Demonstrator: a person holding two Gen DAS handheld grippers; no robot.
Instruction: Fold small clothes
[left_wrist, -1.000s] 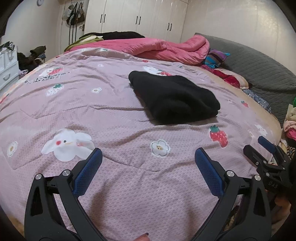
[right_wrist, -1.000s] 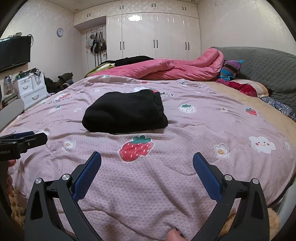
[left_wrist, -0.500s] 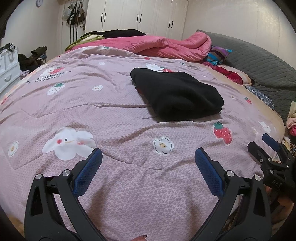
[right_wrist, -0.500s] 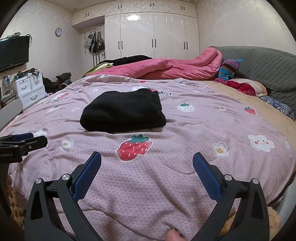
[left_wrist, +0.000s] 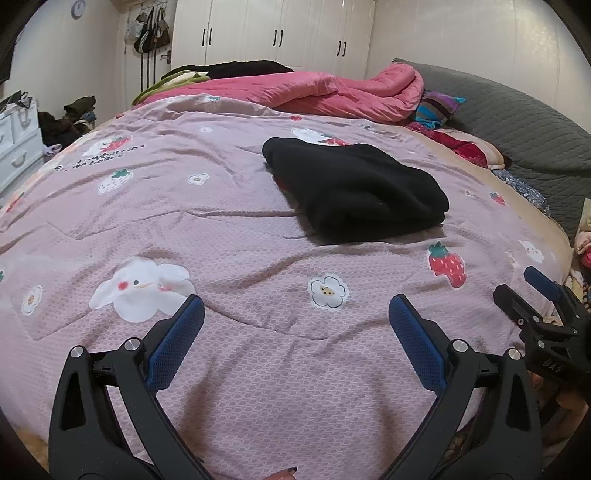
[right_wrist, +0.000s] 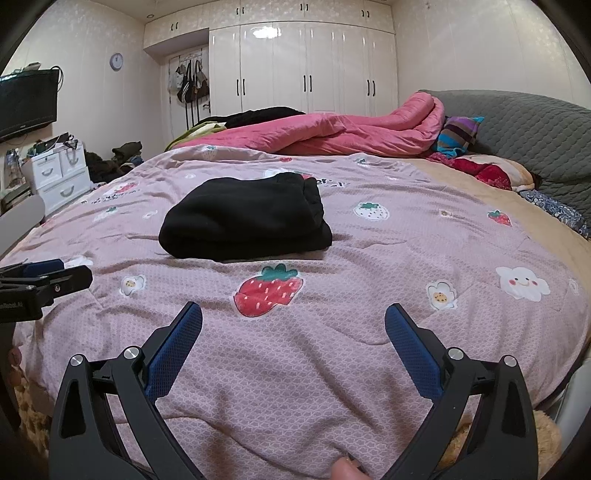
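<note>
Ahead, folded black garment (left_wrist: 354, 192) lies well beyond left tool (left_wrist: 295, 314) and right tool (right_wrist: 293, 321), both spread wide, empty.

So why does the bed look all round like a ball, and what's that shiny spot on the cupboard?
Left wrist view: the fisheye lens bulges the pink bedspread and darkens the corners. Right wrist view: the same bulge, and a ceiling light glares off the glossy wardrobe doors; the black folded garment shows little detail.
</note>
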